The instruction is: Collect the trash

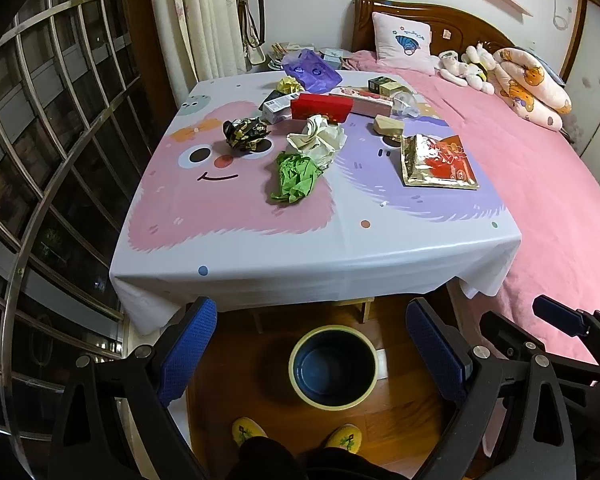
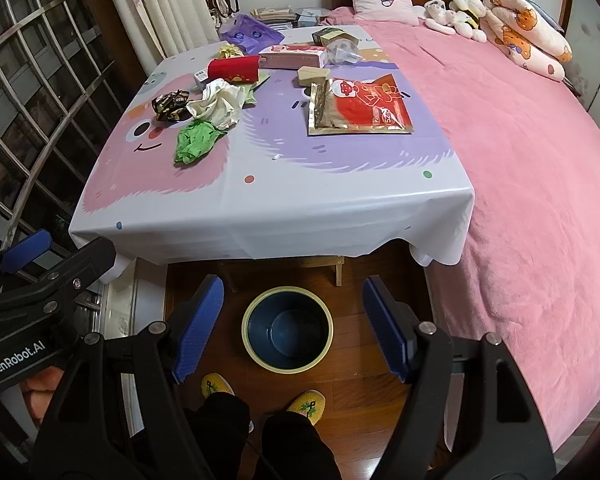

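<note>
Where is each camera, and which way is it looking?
Left wrist: on the left gripper, facing the table; right gripper and slippers show.
Right wrist: on the right gripper, same way; left gripper shows.
Both share the bin, green wad and bed.

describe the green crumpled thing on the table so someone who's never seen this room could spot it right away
Start at the table with the cartoon-monster cloth beside the pink bed. Among the litter, the crumpled green wrapper lies nearest the front edge, just in front of a cream crumpled wrapper. It is the only bright green item; the black-and-gold wrapper sits further left.
</note>
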